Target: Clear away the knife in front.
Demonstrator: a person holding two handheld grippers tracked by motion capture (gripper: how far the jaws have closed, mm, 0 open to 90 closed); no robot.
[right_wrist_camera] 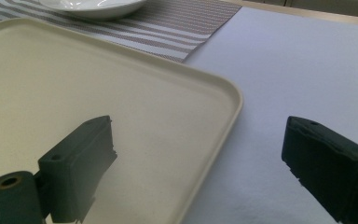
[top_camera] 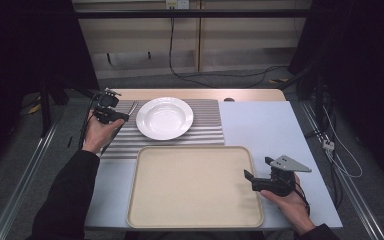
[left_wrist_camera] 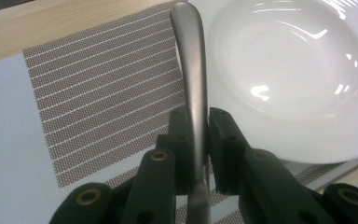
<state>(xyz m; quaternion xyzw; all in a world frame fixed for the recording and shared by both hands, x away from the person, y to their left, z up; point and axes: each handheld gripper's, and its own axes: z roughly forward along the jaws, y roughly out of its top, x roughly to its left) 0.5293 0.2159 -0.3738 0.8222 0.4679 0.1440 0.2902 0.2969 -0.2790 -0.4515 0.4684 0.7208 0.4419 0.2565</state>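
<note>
The tabletop (top_camera: 275, 125) runs out under both claws, its near edge cut off at the bottom of the high view and its far wooden strip partly covered by the striped placemat (top_camera: 207, 125); the pale sheet over it lies beneath the right claw; the beige tray (top_camera: 195, 187) sits just beside the right claw, on the side toward the left one, and in the right gripper view its rounded corner (right_wrist_camera: 230, 93) lies between the two jaws, the rest of it cut off at the left and bottom edges; the placemat lies under the left claw, and its near edge touches or slips under the tray's far rim, which of the two cannot be told; the white plate (top_camera: 164, 117) stands on the placemat just beside the left claw, its rim cut off at the top and right in the left gripper view (left_wrist_camera: 303, 74); the left claw (left_wrist_camera: 198, 140) is pinching a metal utensil handle (left_wrist_camera: 192, 65) that rises past the jaw tips toward the plate's rim; the utensil's working end is hidden below the jaws, so whether it is a fork, spoon or knife cannot be told, and in the high view it is a thin blurred streak (top_camera: 132, 107); the right claw (right_wrist_camera: 200, 163) is spread wide with nothing between its pads, hanging over the tray's edge
</note>
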